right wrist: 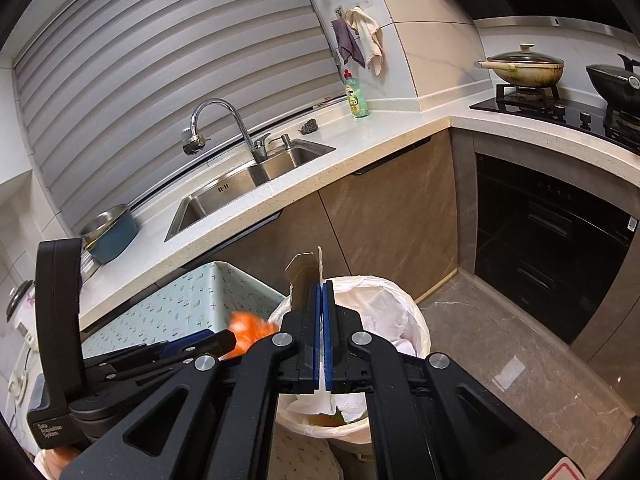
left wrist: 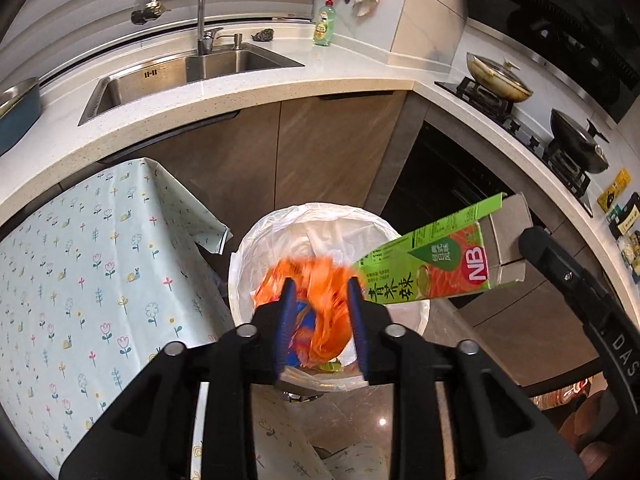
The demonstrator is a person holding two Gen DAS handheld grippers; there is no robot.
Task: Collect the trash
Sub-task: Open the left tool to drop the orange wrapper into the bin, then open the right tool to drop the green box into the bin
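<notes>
Left tongs [left wrist: 320, 284] spread wide over the lined trash bin [left wrist: 240, 264], an orange wrapper [left wrist: 320, 300] blurred between them; right tongs [right wrist: 322, 292] pinch a green carton [left wrist: 432, 268].

Left wrist view: looks steeply down, from close above, along its tool [left wrist: 320, 312] into the white-lined round waste bin [left wrist: 256, 240], facing the pale speckled stone worktop [left wrist: 280, 80] with the stainless steel sink [left wrist: 224, 64]. Right wrist view: set to the right, close over the same bin [right wrist: 416, 312], less steeply tilted, facing the same sink [right wrist: 248, 184] and worktop [right wrist: 380, 136]. Both views share bin, sink, worktop and the black gas hob [right wrist: 560, 114].
</notes>
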